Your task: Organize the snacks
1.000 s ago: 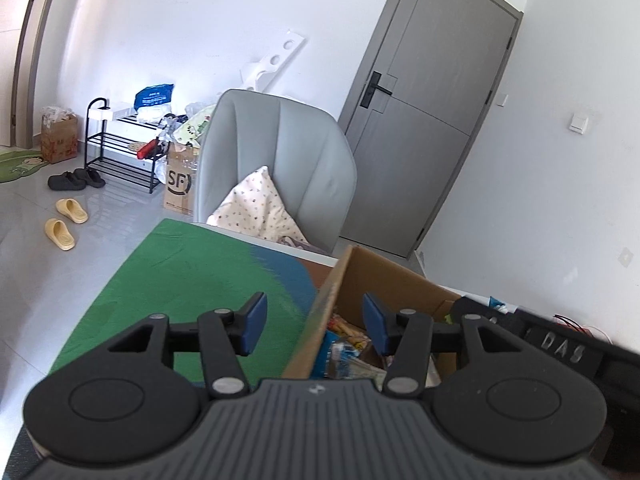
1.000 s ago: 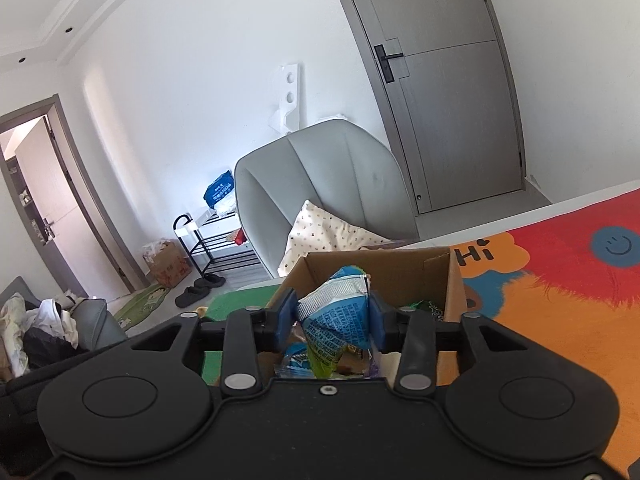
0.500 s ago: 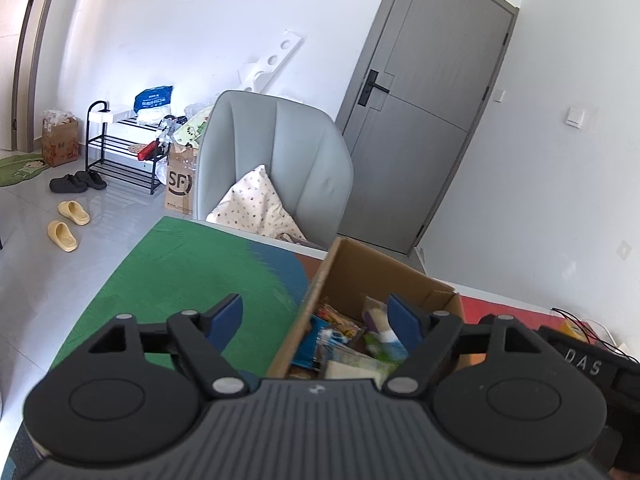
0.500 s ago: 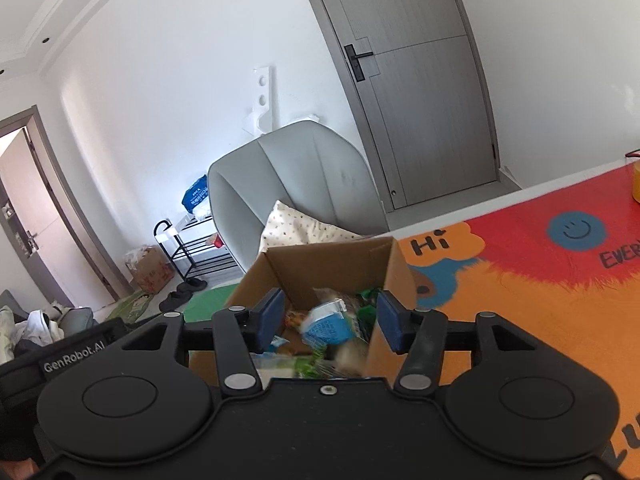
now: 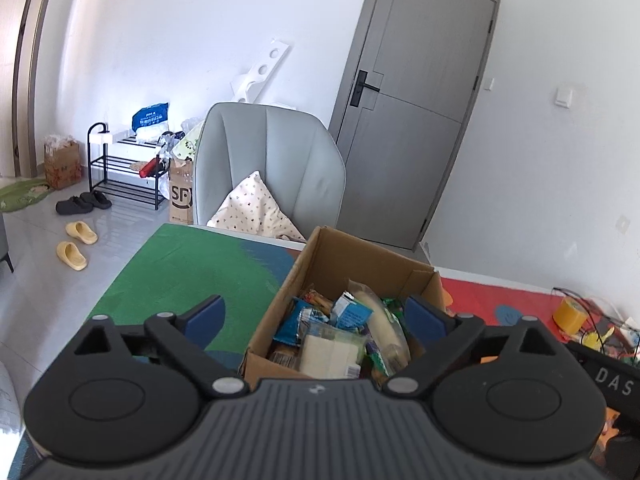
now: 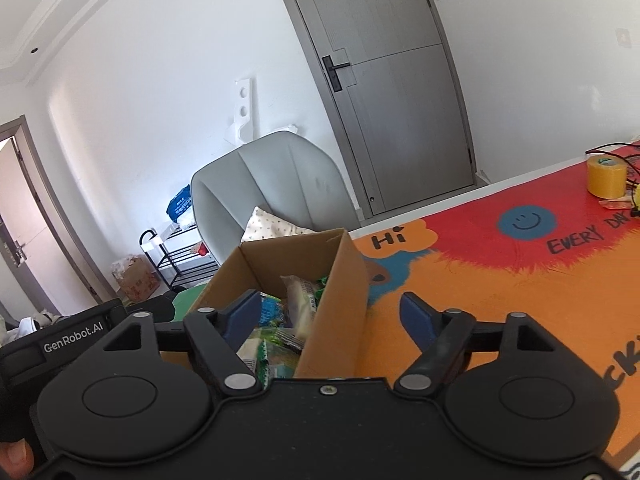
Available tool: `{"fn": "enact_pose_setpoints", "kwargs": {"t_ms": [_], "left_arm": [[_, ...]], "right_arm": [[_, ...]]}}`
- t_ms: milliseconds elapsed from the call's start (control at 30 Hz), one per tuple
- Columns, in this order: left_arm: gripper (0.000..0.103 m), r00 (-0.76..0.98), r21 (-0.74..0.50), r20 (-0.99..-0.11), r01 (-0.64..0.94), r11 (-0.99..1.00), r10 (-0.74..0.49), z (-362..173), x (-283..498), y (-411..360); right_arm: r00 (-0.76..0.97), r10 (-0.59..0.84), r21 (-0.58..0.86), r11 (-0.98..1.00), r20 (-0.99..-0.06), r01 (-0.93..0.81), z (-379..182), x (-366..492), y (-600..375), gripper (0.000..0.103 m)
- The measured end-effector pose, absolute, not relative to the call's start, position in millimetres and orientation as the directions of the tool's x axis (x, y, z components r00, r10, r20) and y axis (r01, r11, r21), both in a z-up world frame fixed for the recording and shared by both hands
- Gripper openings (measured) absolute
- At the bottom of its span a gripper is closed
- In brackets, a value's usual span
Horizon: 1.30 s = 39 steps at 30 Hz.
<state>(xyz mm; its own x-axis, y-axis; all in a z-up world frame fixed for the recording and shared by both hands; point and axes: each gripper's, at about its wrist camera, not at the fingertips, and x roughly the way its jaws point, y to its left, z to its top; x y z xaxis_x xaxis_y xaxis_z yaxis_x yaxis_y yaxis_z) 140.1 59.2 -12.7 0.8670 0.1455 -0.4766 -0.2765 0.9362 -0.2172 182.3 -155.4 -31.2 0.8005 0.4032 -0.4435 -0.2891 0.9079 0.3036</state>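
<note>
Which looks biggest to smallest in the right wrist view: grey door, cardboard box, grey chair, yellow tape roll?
1. grey door
2-3. grey chair and cardboard box: similar; the box is nearer, so unsure
4. yellow tape roll

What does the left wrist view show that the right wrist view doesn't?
Left wrist only: yellow slippers and dark shoes on the floor, plus the mat's green part.
Right wrist only: the mat's "Hi" lettering, its blue smiley, and an open doorway at far left.
Both: the cardboard box of snacks, grey chair, grey door, yellow tape roll.
</note>
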Motion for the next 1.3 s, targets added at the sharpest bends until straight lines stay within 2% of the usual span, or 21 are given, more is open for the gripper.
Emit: {"fn": "enact_pose_setpoints", "kwargs": {"t_ms": [433,567,933,1300], "left_arm": [[0.102,0.866,-0.157,-0.482,-0.231,0.960,0.130,-8.6,114.2,32.9],[0.103,0.868,-0.109,-0.480,-0.203,0.973,0.127,-7.7,106.7,21.3],[0.103,0.882,-0.110,-0.464,-0.151,0.982,0.084,7.3,86.9,8.6],[0.103,0.892,-0.060,-0.447,-0.113,0.992,0.075,14.7,53.6,1.3]], "right_arm": [[0.843,0.332,0.251,0.937,-0.422,-0.243,-25.3,148.6,-180.7,0.102],[0.850,0.315,0.238,0.943,-0.421,-0.232,-23.4,138.8,-188.1,0.103],[0.870,0.271,0.194,0.959,-0.413,-0.207,-12.0,111.2,-203.7,0.103],[0.889,0.242,0.165,0.968,-0.388,-0.191,0.7,75.6,-221.1,0.103]]}}
